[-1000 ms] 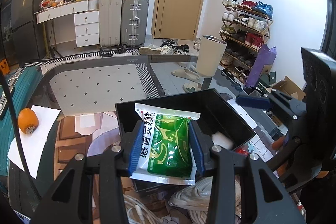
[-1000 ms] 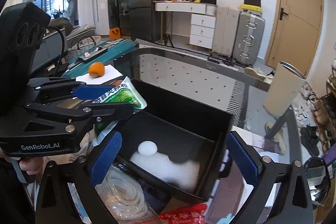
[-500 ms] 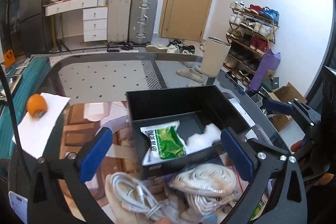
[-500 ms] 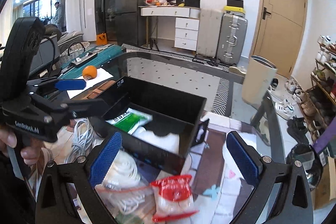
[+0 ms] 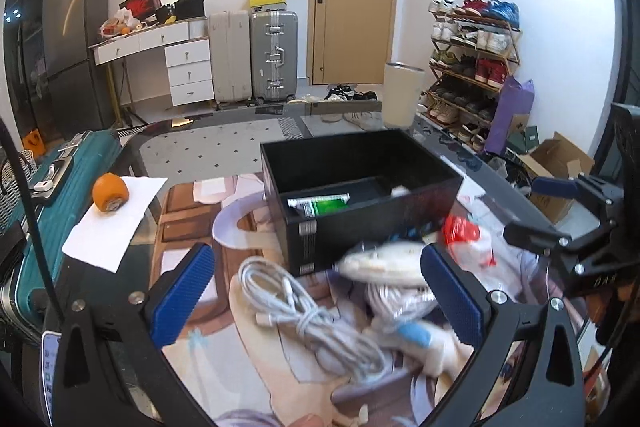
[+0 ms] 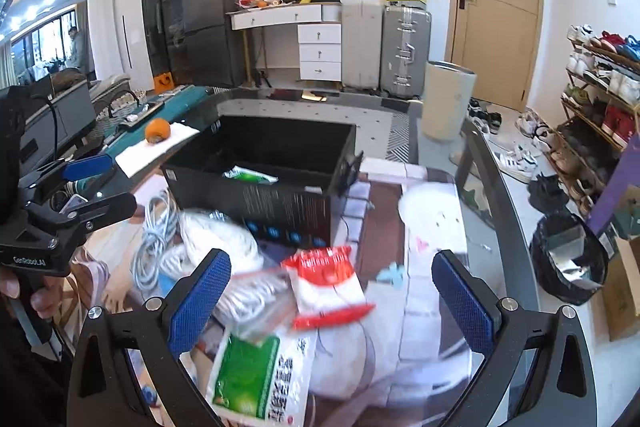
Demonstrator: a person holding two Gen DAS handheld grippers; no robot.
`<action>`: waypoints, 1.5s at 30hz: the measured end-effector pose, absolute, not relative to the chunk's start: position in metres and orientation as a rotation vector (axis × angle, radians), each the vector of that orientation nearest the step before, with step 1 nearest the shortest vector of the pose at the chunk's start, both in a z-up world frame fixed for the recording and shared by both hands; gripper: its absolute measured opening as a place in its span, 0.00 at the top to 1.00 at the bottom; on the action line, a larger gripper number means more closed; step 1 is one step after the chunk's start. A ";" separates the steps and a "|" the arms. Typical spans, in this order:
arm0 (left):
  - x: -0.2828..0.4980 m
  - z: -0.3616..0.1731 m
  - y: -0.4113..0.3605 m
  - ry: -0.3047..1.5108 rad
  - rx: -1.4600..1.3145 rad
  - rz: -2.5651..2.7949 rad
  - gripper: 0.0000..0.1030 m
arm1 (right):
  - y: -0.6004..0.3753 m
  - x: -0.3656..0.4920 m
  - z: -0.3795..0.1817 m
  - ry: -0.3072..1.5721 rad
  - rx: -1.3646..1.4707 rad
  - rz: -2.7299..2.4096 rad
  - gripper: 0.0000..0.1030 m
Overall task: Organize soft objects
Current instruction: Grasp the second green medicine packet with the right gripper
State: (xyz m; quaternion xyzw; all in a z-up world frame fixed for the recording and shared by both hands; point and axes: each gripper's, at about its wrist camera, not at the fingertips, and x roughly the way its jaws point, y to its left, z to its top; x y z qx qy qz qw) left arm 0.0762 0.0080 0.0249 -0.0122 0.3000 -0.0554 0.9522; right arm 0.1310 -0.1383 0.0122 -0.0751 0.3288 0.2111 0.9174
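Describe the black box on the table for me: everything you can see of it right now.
The black box is a rectangular, open-topped bin, seemingly of rigid card, with white print and blue marks on its near wall. It sits upright on the glass table. Inside lie a green sachet and something white. White cables and bagged items crowd its near side. Neither gripper touches it.

Box (image 5: 360, 223): black. Packet inside (image 5: 320, 203): green and white. Cable bundle (image 5: 296, 307): white. Bag (image 6: 332, 287): red and white. Second packet (image 6: 256, 379): green, white. Fruit (image 5: 110, 192): orange, on white paper (image 5: 116, 227). Gripper pads (image 6: 464, 303): blue, cross-hatched.
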 end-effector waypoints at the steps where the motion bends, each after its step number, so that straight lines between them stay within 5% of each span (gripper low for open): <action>1: 0.074 0.023 0.008 0.612 -0.021 -0.115 0.00 | -0.139 0.128 0.011 0.678 -0.158 0.432 0.01; 45: 0.060 0.004 0.008 0.704 -0.012 -0.104 0.00 | -0.112 0.109 -0.057 0.936 -0.247 0.465 0.01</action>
